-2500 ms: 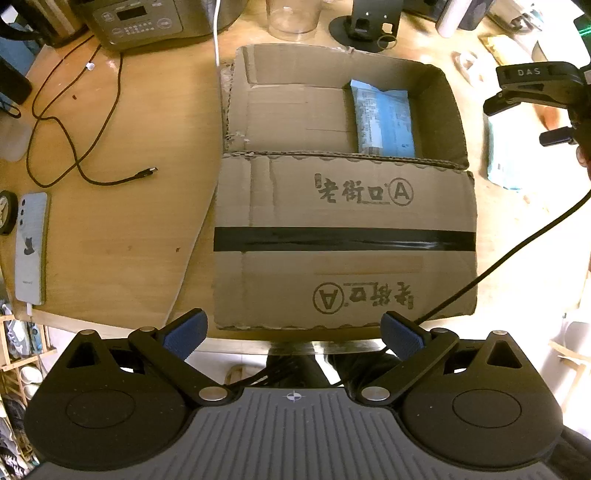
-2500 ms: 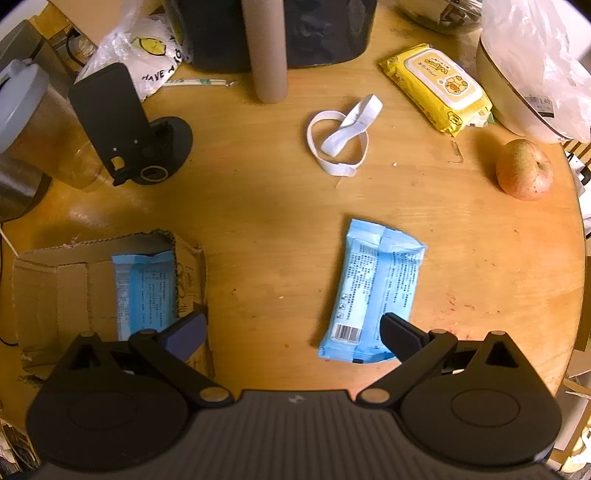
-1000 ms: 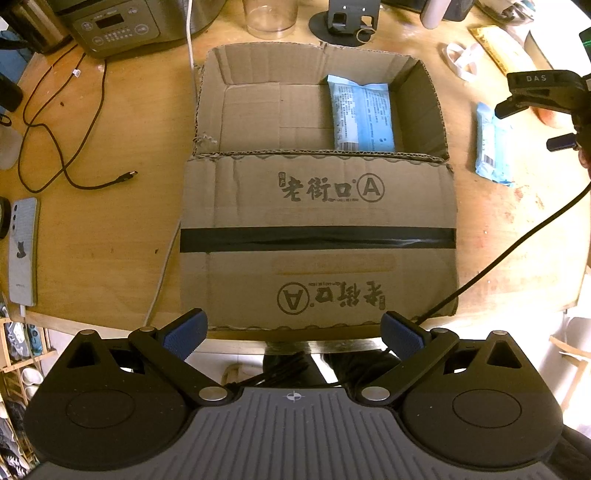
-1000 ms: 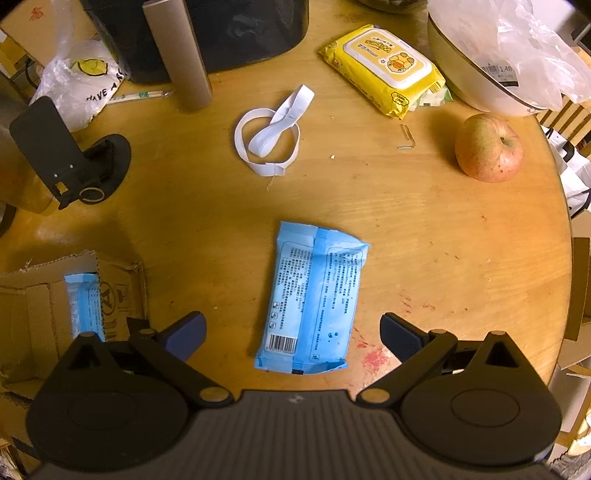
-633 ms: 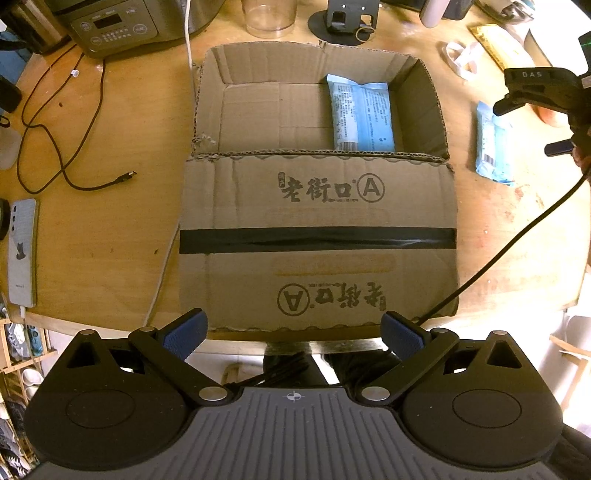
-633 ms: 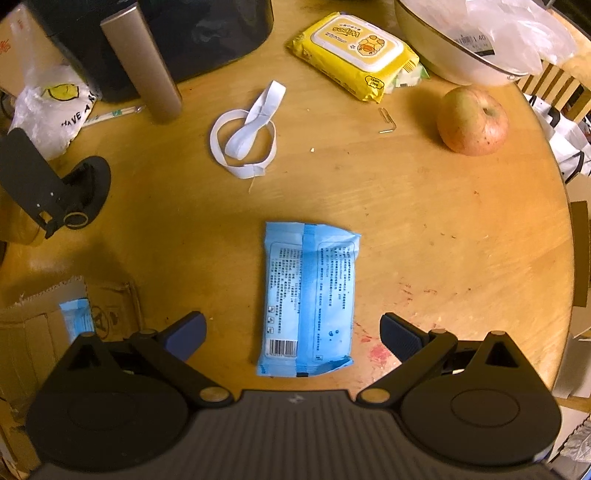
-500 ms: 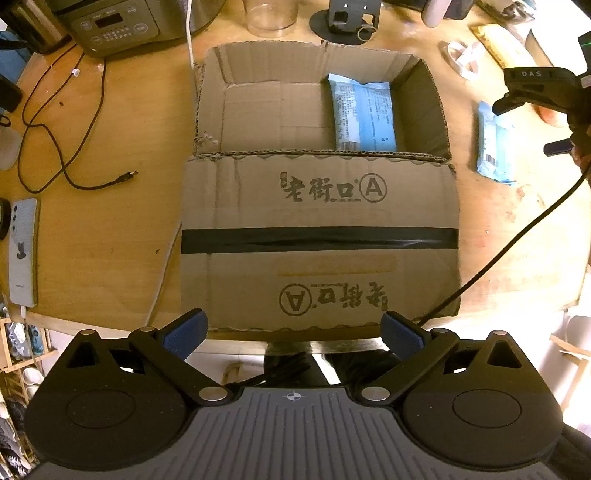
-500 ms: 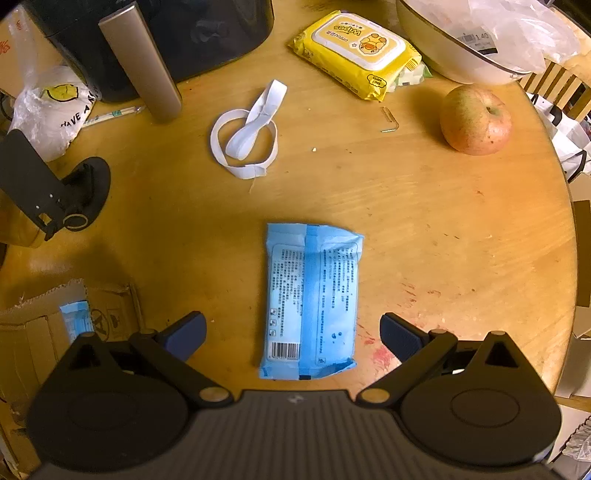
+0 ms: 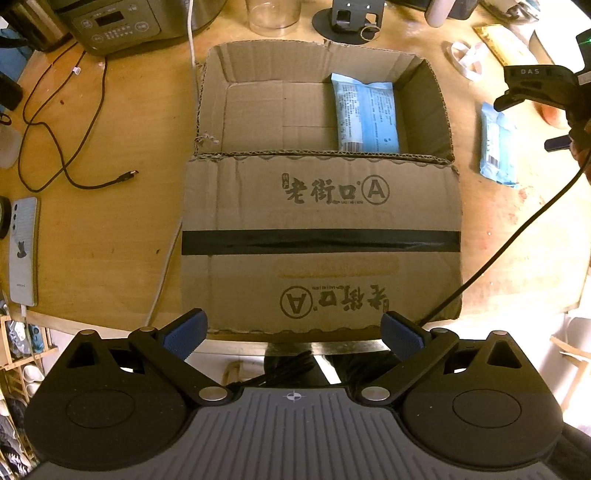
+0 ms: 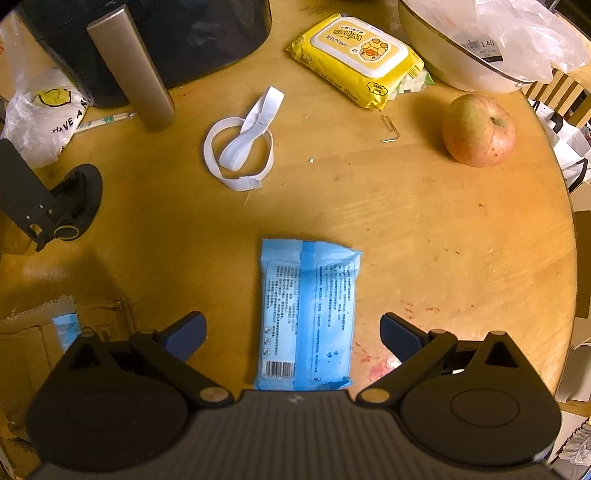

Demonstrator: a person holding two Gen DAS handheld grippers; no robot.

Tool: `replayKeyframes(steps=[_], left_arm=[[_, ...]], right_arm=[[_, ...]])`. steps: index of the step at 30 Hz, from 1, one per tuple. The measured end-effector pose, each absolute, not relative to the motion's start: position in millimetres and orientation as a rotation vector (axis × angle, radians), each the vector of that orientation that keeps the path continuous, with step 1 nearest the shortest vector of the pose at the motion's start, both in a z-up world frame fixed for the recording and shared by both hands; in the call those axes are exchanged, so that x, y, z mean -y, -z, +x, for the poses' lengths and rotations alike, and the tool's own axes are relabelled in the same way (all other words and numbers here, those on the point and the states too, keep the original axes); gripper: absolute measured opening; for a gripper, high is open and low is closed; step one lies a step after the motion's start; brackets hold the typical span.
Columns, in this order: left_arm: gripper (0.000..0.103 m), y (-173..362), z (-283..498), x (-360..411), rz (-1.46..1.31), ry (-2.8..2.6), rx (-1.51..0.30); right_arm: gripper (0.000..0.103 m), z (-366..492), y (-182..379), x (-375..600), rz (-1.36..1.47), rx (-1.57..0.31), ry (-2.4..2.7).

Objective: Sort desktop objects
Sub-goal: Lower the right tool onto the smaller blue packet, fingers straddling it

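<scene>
A light blue wipes pack (image 10: 307, 314) lies flat on the wooden table, lengthwise between the wide-apart fingers of my right gripper (image 10: 291, 332), which hovers open above it. The same pack (image 9: 496, 144) shows right of the cardboard box (image 9: 321, 206) in the left wrist view, under the right gripper's black body (image 9: 535, 86). A second blue pack (image 9: 365, 112) lies inside the box at its far right. My left gripper (image 9: 293, 330) stays open and empty off the table's near edge, in front of the box flap.
A yellow wipes pack (image 10: 356, 61), white elastic band (image 10: 242, 147), apple (image 10: 478, 129), paper clip (image 10: 389, 129), bowl with plastic bag (image 10: 476, 48) and black phone stand (image 10: 48, 201) surround the pack. A phone (image 9: 24, 251), cable (image 9: 74, 147) and cooker (image 9: 122, 22) lie left of the box.
My right gripper moved rightward and centred over the blue pack, which now lies straight between the fingers. The left gripper shifted slightly early on, then held still in front of the box.
</scene>
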State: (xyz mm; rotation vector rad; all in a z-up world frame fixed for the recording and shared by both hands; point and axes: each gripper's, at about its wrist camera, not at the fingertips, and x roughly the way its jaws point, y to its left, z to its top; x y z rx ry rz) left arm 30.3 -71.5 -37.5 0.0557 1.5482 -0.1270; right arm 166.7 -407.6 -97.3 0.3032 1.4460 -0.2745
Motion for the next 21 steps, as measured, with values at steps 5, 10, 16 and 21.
replayKeyframes(steps=[5, 10, 16, 21], left_arm=[[0.103, 37.8, 31.5, 72.6, 0.056, 0.126, -1.549], [0.103, 37.9, 31.8, 72.5, 0.057, 0.124, -1.55], [0.103, 38.4, 32.3, 72.1, 0.057, 0.117, -1.555], [0.103, 39.3, 32.6, 70.4, 0.057, 0.111, -1.56]], right_arm=[[0.103, 168.0, 100.9, 407.1, 0.303, -1.449, 0.271], [0.103, 169.6, 107.1, 405.9, 0.3, -1.454, 0.27], [0.103, 170.3, 121.7, 407.6, 0.303, -1.468, 0.284], [0.103, 168.9, 135.0, 407.8, 0.311, -1.481, 0.292]])
